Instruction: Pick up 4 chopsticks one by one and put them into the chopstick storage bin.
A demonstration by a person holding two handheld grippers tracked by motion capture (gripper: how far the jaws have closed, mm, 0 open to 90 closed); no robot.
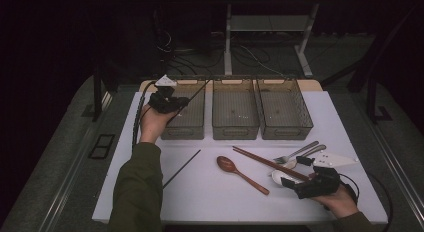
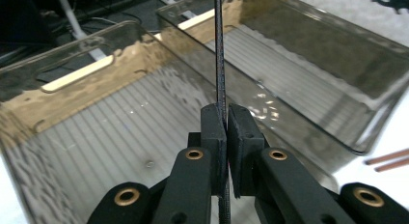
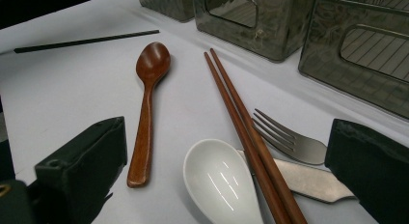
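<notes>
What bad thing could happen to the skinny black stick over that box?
1. The left tool pinches the black chopstick near one end only, so it may swing or slip out before it is inside the left bin.
2. Its long free end reaches toward the middle bin, so it might bump that rim or drop in the wrong bin.

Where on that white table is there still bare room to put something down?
The white table is bare along the near edge, between the person's sleeve and the wooden spoon, and at the far right beside the right-hand bin. It is crowded near the right gripper, where the brown chopsticks, fork and white spoon overlap.
</notes>
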